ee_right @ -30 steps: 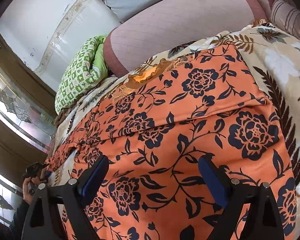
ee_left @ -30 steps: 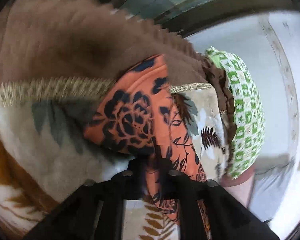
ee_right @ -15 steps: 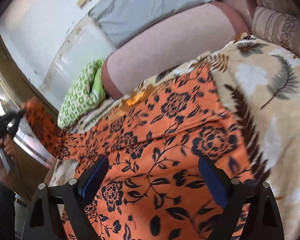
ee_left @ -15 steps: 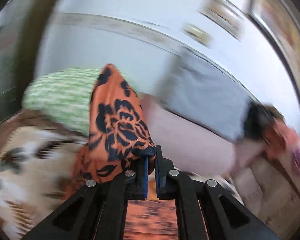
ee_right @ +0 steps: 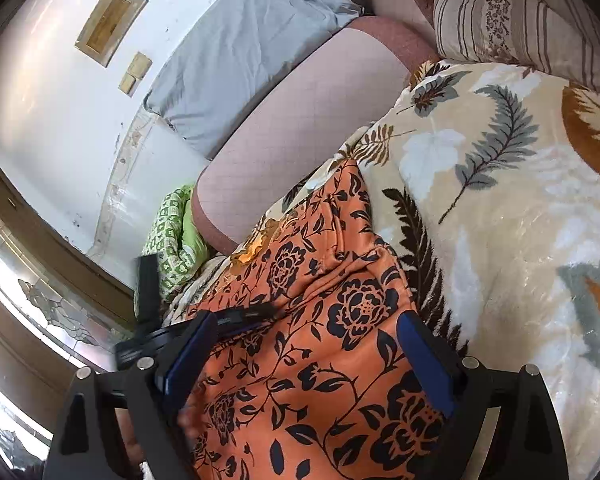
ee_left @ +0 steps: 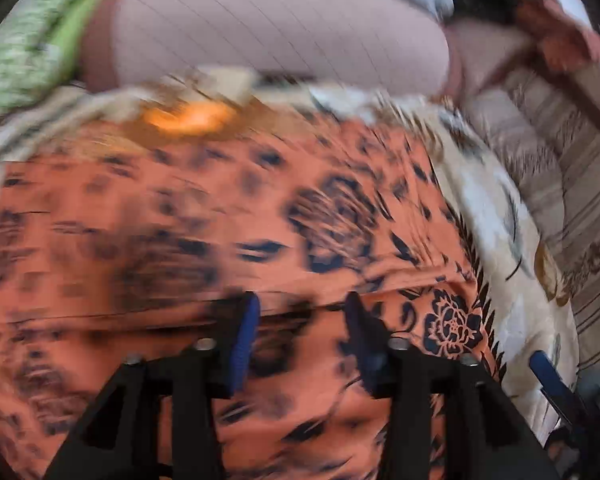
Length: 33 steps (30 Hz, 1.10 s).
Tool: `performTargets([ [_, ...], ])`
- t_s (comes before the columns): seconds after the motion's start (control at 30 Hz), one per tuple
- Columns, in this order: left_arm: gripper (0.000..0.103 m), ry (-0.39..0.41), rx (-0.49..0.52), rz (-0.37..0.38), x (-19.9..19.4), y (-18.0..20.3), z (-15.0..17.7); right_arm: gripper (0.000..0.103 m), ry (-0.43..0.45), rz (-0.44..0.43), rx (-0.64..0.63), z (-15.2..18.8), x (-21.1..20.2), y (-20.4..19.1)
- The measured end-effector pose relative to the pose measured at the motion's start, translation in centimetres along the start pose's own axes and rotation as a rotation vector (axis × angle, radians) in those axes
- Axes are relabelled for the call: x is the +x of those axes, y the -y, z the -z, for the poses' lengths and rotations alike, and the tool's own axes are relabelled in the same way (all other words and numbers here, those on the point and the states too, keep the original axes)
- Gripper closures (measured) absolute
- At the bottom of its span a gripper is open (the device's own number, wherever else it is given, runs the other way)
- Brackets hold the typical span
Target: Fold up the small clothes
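Observation:
An orange garment with black flowers (ee_left: 260, 208) lies folded over on a leaf-print blanket (ee_left: 496, 216). The left wrist view is blurred by motion. My left gripper (ee_left: 298, 336) is open just above the garment, holding nothing. In the right wrist view the same garment (ee_right: 332, 320) lies as a narrower folded strip. My right gripper (ee_right: 304, 356) is open and empty above its near end. The left gripper's fingers (ee_right: 240, 316) show at the garment's left side.
A pink quilted bolster (ee_right: 300, 128) and a grey pillow (ee_right: 240, 48) lie at the back. A green patterned cloth (ee_right: 172, 240) sits at the far left. Striped cushions (ee_right: 512, 24) stand at the right. The leaf-print blanket (ee_right: 520, 200) spreads to the right.
My left gripper carried a corner of the garment up and over, then opened and let it go on top. The garment now lies folded narrower. The right gripper stayed open.

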State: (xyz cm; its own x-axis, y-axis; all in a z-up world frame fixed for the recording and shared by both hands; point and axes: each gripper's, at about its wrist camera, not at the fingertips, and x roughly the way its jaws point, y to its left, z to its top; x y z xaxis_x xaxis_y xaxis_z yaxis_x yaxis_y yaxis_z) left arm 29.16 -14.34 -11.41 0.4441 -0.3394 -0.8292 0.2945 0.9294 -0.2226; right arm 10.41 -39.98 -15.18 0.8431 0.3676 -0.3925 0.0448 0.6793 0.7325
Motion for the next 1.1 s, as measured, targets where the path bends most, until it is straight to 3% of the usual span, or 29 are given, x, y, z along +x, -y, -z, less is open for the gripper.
performTargets([
  [0.07,0.030,0.098,-0.026,-0.049,-3.5,-3.3,0.1,0.010,-0.018,-0.009,0.001,0.1,0.5,-0.4],
  [0.17,0.029,0.184,-0.034,-0.211,-7.2,-9.5,0.7,0.010,-0.052,-0.070,-0.015,-0.4,1.5,-2.0],
  [0.27,0.029,0.173,-0.092,-0.387,-7.9,-14.9,1.6,0.010,-0.154,-0.168,-0.023,-2.9,5.2,-4.0],
  [0.33,0.029,0.136,-0.143,-0.427,-7.1,-17.8,2.5,0.010,-0.203,-0.212,0.010,-5.1,9.1,-4.8],
  [0.37,0.029,0.118,-0.153,-0.448,-7.4,-19.0,3.3,0.010,-0.222,-0.157,-0.001,-6.4,11.6,-5.0],
  [0.47,0.029,0.036,-0.167,-0.502,-4.7,-21.4,3.9,0.010,-0.225,0.158,-0.057,-7.9,15.7,-4.0],
  [0.57,0.025,0.042,-0.166,-0.503,-3.5,-21.8,3.8,0.015,-0.403,0.301,-0.089,-6.7,20.3,-1.6],
  [0.6,0.025,0.040,-0.157,-0.507,-3.5,-21.7,3.6,0.019,-0.402,0.337,-0.144,-6.3,20.6,-1.8],
  [0.67,0.025,0.045,-0.151,-0.506,-3.6,-22.0,3.6,0.051,-0.389,0.432,-0.240,-6.0,20.3,-3.2],
  [0.7,0.025,0.049,-0.152,-0.503,-3.6,-22.1,3.6,0.060,-0.384,0.436,-0.246,-6.2,20.1,-3.4],
  [0.77,0.025,0.058,-0.160,-0.502,-3.7,-22.4,4.0,0.066,-0.371,0.486,-0.258,-6.6,19.7,-3.4],
  [0.9,0.025,0.068,-0.163,-0.500,-4.0,-22.7,4.5,0.063,-0.404,0.533,-0.324,-6.5,20.0,-4.1],
  [0.93,0.025,0.068,-0.164,-0.497,-4.2,-22.6,4.5,0.051,-0.380,0.548,-0.342,-6.7,19.6,-5.2],
  [0.97,0.025,0.065,-0.166,-0.493,-4.1,-22.8,4.5,0.042,-0.333,0.531,-0.356,-7.0,18.9,-6.5],
  [1.03,0.025,0.063,-0.169,-0.495,-4.1,-23.0,4.5,0.037,-0.276,0.463,-0.368,-7.4,18.2,-8.8],
  [1.1,0.025,0.060,-0.175,-0.500,-3.9,-23.3,4.5,0.029,-0.276,0.410,-0.400,-7.4,18.7,-10.4],
])
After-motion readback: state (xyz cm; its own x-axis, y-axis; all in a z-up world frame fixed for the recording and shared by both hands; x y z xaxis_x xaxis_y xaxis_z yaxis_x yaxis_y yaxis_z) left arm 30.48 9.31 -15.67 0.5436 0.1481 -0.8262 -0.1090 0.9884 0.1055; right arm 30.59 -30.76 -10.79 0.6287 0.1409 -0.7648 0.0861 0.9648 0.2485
